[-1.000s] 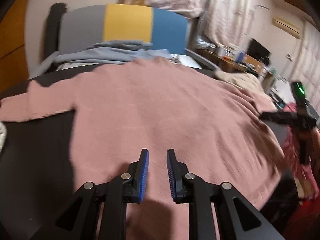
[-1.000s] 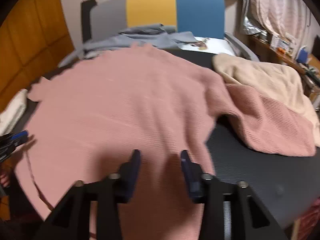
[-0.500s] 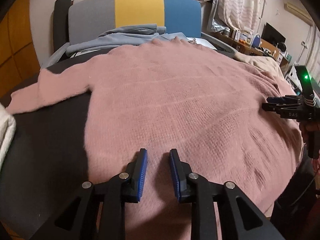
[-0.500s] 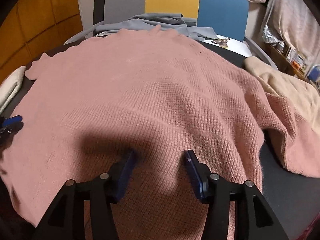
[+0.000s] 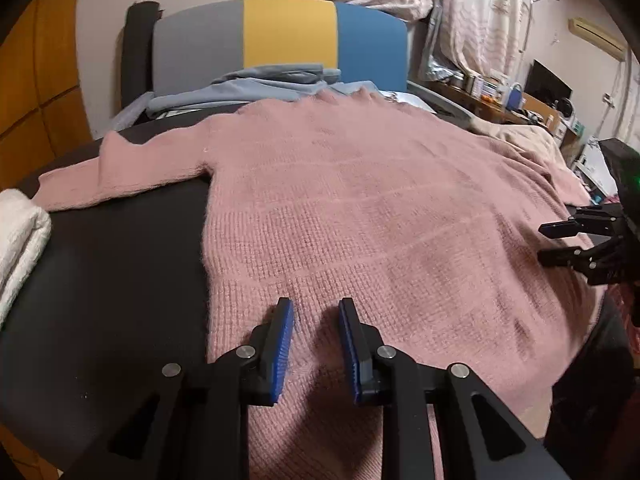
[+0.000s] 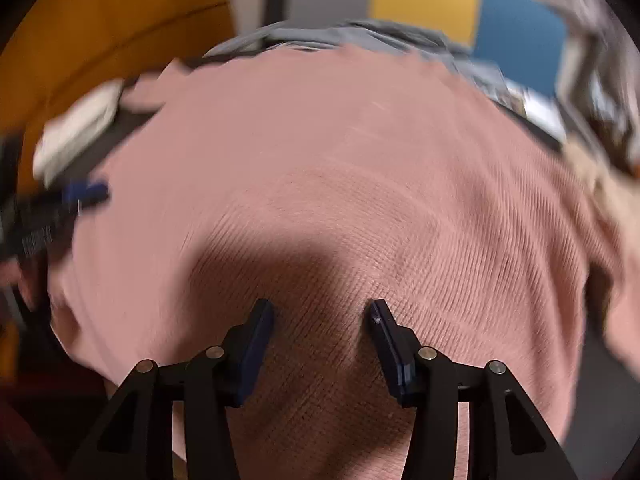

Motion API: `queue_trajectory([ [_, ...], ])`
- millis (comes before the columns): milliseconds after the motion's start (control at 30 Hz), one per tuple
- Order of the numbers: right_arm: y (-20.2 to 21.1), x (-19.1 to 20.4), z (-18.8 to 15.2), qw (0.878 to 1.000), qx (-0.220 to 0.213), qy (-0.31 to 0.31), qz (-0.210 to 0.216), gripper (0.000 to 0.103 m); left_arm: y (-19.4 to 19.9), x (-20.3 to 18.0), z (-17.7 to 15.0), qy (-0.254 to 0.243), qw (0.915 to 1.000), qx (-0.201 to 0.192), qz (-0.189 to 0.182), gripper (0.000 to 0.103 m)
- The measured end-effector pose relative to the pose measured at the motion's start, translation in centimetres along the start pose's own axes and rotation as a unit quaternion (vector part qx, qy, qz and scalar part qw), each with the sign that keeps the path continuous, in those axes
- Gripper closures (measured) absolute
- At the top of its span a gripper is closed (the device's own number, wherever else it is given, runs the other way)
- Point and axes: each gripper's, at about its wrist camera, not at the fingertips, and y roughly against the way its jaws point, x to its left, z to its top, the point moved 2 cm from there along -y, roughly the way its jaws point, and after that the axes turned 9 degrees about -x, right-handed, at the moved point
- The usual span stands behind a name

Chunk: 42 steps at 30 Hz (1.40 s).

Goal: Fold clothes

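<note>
Dusty pink knit sweater [image 5: 360, 216] with a waffle texture, spread over a black table [image 5: 100, 288]. Grey, yellow and blue panelled chair back [image 5: 280, 40] at the far edge. Pale blue-grey garment [image 5: 256, 88] beneath it. White towel [image 5: 20, 236] at the left edge. Blue-padded black left gripper [image 5: 314, 312].

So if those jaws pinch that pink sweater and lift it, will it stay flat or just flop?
Most likely it flops: the pink sweater is a soft, fuzzy knit that already drapes over the dark table edge. The textured weave should grip rather than slip. Pinched at one spot, it would probably bunch and trail, its sleeve dragging behind.
</note>
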Motion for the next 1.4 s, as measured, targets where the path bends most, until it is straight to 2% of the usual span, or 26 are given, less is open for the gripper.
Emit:
queue_trajectory([
  [67, 0.2, 0.0, 0.3, 1.0, 0.003, 0.006, 0.0, 0.052, 0.0, 0.0, 1.1, -0.001, 0.9999, -0.012, -0.004, 0.08],
  [300, 0.8, -5.4, 4.6, 0.996, -0.05, -0.079, -0.009, 0.05, -4.3, 0.0, 7.8, -0.003, 0.9992, -0.038, 0.015, 0.08],
  [467, 0.9, -9.5, 7.9, 0.987, -0.085, -0.136, -0.02, 0.049, -11.7, -0.3, 12.2, 0.042, 0.999, -0.01, 0.014, 0.08],
  [533, -1.0, -11.3, 10.5, 0.987, -0.082, -0.13, -0.045, 0.049, -14.8, -0.4, 13.8, 0.066, 0.9978, 0.0, 0.0, 0.08],
  [600, -2.9, -13.0, 12.9, 0.987, -0.078, -0.122, -0.068, 0.048, -17.6, -0.7, 15.8, 0.067, 0.9977, -0.002, -0.003, 0.08],
  [767, -7.4, -17.9, 17.4, 0.985, -0.068, -0.128, -0.089, 0.047, -23.4, -0.6, 18.8, 0.059, 0.998, 0.001, 0.022, 0.08],
  [800, -8.4, -18.7, 18.2, 0.986, -0.067, -0.127, -0.091, 0.047, -24.5, -0.5, 19.1, 0.062, 0.9978, 0.007, 0.022, 0.08],
  [833, -9.3, -19.2, 19.0, 0.986, -0.066, -0.124, -0.089, 0.052, -25.5, -0.3, 19.3, 0.066, 0.9974, 0.014, 0.022, 0.08],
  [867, -10.3, -19.7, 19.8, 0.987, -0.065, -0.121, -0.088, 0.069, -25.8, 0.1, 19.2, 0.078, 0.9967, 0.013, 0.017, 0.08],
  [900, -11.3, -20.2, 20.6, 0.987, -0.064, -0.118, -0.087, 0.076, -25.9, 0.5, 19.0, 0.092, 0.9957, 0.01, 0.01, 0.08],
  [1000, -14.1, -21.6, 22.9, 0.989, -0.061, -0.109, -0.084, 0.074, -26.4, 1.8, 18.5, 0.131, 0.9913, 0.001, -0.008, 0.078],
  [1067, -16.1, -22.7, 24.4, 0.99, -0.057, -0.102, -0.081, 0.056, -26.7, 2.6, 18.1, 0.158, 0.9872, -0.004, -0.021, 0.078],
  [1100, -16.8, -23.2, 24.7, 0.991, -0.052, -0.1, -0.078, 0.051, -26.8, 3.1, 17.9, 0.171, 0.9849, -0.007, -0.027, 0.079],
  [1167, -17.5, -23.2, 24.6, 0.991, -0.049, -0.09, -0.092, 0.05, -27.0, 3.7, 17.6, 0.189, 0.9813, -0.012, -0.034, 0.079],
  [1233, -18.1, -23.2, 24.4, 0.99, -0.047, -0.076, -0.111, 0.051, -27.1, 3.7, 17.5, 0.189, 0.9813, -0.012, -0.034, 0.079],
  [1267, -18.4, -23.2, 24.3, 0.989, -0.046, -0.069, -0.12, 0.052, -27.1, 3.7, 17.5, 0.19, 0.9812, -0.012, -0.034, 0.079],
  [1300, -18.7, -23.1, 24.2, 0.989, -0.045, -0.062, -0.13, 0.068, -27.1, 3.7, 17.5, 0.19, 0.9811, -0.013, -0.034, 0.078],
  [1367, -19.4, -23.1, 24.0, 0.987, -0.043, -0.049, -0.149, 0.093, -27.1, 3.8, 17.5, 0.193, 0.9805, -0.014, -0.035, 0.078],
  [1400, -19.7, -23.1, 23.9, 0.986, -0.042, -0.042, -0.158, 0.096, -27.1, 3.8, 17.5, 0.194, 0.9802, -0.014, -0.036, 0.079],
])
